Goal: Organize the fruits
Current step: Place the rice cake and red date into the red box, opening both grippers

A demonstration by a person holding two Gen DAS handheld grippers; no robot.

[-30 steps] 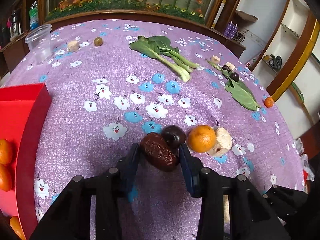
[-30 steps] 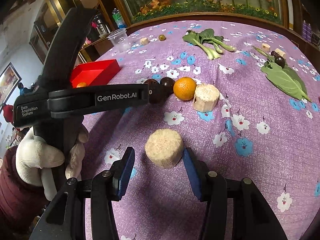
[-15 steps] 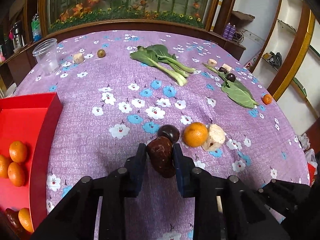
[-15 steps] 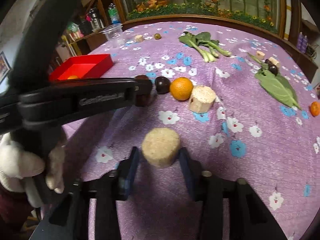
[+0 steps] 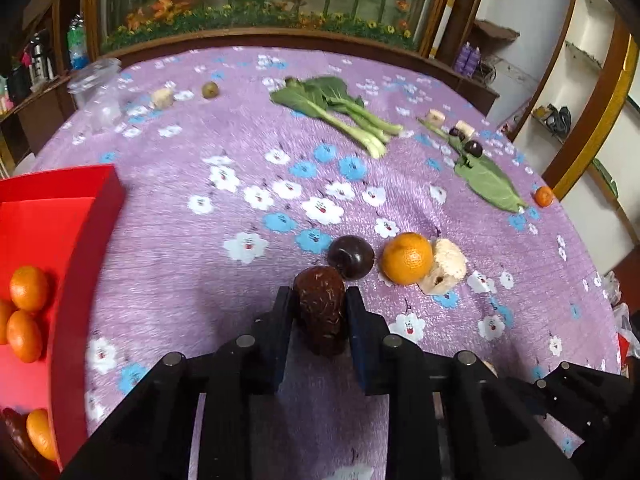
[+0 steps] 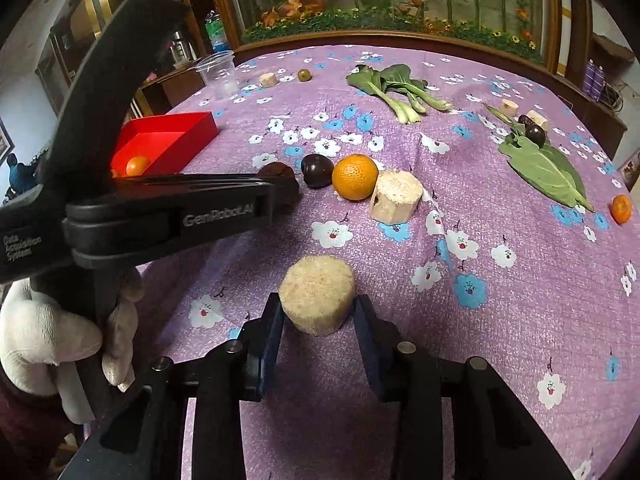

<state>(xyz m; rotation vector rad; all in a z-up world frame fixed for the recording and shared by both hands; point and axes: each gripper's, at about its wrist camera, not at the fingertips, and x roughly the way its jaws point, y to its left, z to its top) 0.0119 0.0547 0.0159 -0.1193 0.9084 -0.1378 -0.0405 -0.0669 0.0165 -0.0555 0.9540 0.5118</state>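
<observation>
My left gripper (image 5: pixel 319 295) is shut on a dark brown, rough-skinned fruit (image 5: pixel 320 312) that stands on end between the pads. Just beyond it lie a dark plum (image 5: pixel 351 257), an orange (image 5: pixel 407 258) and a pale cut chunk (image 5: pixel 446 266). At the left, a red box (image 5: pixel 60 232) holds several oranges (image 5: pixel 29 288). My right gripper (image 6: pixel 319 305) is shut on a pale round chunk (image 6: pixel 316 298), pads against its sides. In the right wrist view the left gripper (image 6: pixel 286 190) reaches in from the left with the brown fruit (image 6: pixel 276 169) at its tip.
Bok choy (image 5: pixel 340 112), a green leaf (image 5: pixel 490 184) with dark plums (image 5: pixel 474 148), a small orange (image 5: pixel 544 196), a clear plastic cup (image 5: pixel 98 92) and a small green fruit (image 5: pixel 209 89) lie farther back on the purple flowered cloth (image 5: pixel 240 152). A gloved hand (image 6: pixel 48 340) holds the left gripper.
The left jaws have closed on the brown fruit, which has turned from lying to standing on end. The right jaws have narrowed onto the pale round chunk.
</observation>
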